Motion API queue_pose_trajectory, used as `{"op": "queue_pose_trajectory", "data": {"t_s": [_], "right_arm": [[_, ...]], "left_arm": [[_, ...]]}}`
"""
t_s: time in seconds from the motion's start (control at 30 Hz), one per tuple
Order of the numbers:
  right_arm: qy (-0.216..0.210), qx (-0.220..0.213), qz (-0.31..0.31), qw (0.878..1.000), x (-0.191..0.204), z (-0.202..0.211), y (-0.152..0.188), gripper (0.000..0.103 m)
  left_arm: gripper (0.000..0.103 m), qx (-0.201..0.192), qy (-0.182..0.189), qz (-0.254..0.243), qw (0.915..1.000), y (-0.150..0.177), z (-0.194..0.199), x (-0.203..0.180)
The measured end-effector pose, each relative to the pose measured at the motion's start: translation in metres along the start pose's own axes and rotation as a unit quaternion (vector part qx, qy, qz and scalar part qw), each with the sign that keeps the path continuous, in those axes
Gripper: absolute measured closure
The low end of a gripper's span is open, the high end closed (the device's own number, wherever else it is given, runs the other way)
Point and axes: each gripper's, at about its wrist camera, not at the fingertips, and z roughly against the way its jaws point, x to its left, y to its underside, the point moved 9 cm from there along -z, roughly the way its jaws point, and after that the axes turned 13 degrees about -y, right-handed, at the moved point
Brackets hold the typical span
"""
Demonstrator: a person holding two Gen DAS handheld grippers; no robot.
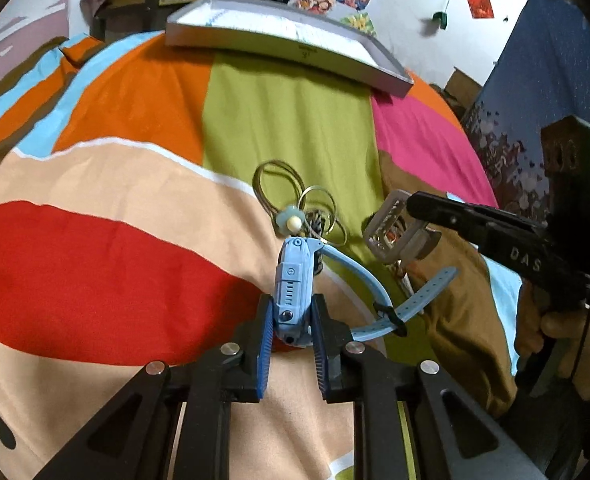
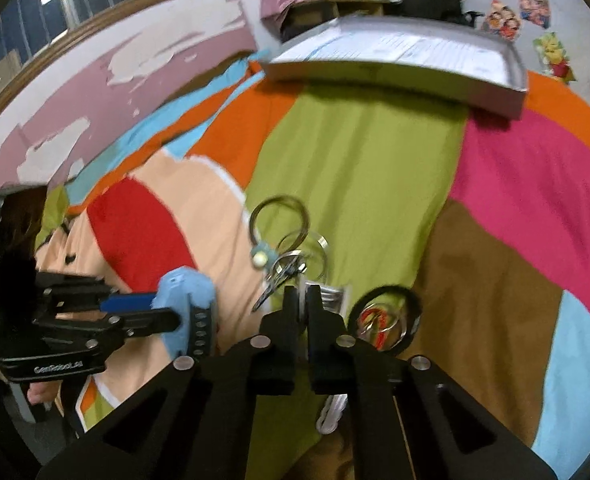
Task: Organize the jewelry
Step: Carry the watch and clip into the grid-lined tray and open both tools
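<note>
My left gripper (image 1: pixel 292 322) is shut on a light blue smartwatch (image 1: pixel 293 280), held on edge above the bedspread, its strap (image 1: pixel 399 308) trailing right. It also shows in the right wrist view (image 2: pixel 187 308). My right gripper (image 2: pixel 302 304) is shut on a silver metal watch (image 1: pixel 395 228), whose band (image 2: pixel 331 408) hangs below the fingers. Several silver bangles (image 1: pixel 283 184) and a pale blue flower hair tie (image 1: pixel 291 220) lie on the green patch ahead. A black ring with red bits (image 2: pixel 387 316) lies right of my right gripper.
A grey open box (image 1: pixel 287 36) sits at the far end of the multicoloured bedspread (image 1: pixel 135 112), seen too in the right wrist view (image 2: pixel 399 60). A pink wall with a window runs along the left (image 2: pixel 95 80). A blue curtain (image 1: pixel 555 80) hangs at right.
</note>
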Motion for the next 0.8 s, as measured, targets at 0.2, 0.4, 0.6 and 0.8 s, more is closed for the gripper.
{"op": "queue_pose_trajectory", "data": {"t_s": [0.2,0.4,0.6,0.8], "right_arm": [[0.006,-0.037,-0.024,0.999,-0.015,0.015,-0.009,0.099],[0.007,-0.062,-0.023,0.998,-0.011,0.027,-0.016,0.099],[0.0,-0.153,-0.025,0.988,-0.01,0.063,-0.061,0.099],[0.004,-0.267,-0.034,0.963,-0.046,0.094,-0.135,0.099]], "left_arm": [[0.086,-0.002,-0.009,0.004,0.9999,0.003,0.002,0.002],[0.086,-0.02,-0.015,0.018,0.9995,-0.014,0.01,0.005],[0.086,-0.069,-0.031,0.033,0.9966,-0.091,0.021,0.004],[0.086,-0.13,-0.044,0.049,0.9893,-0.199,0.005,-0.006]]}}
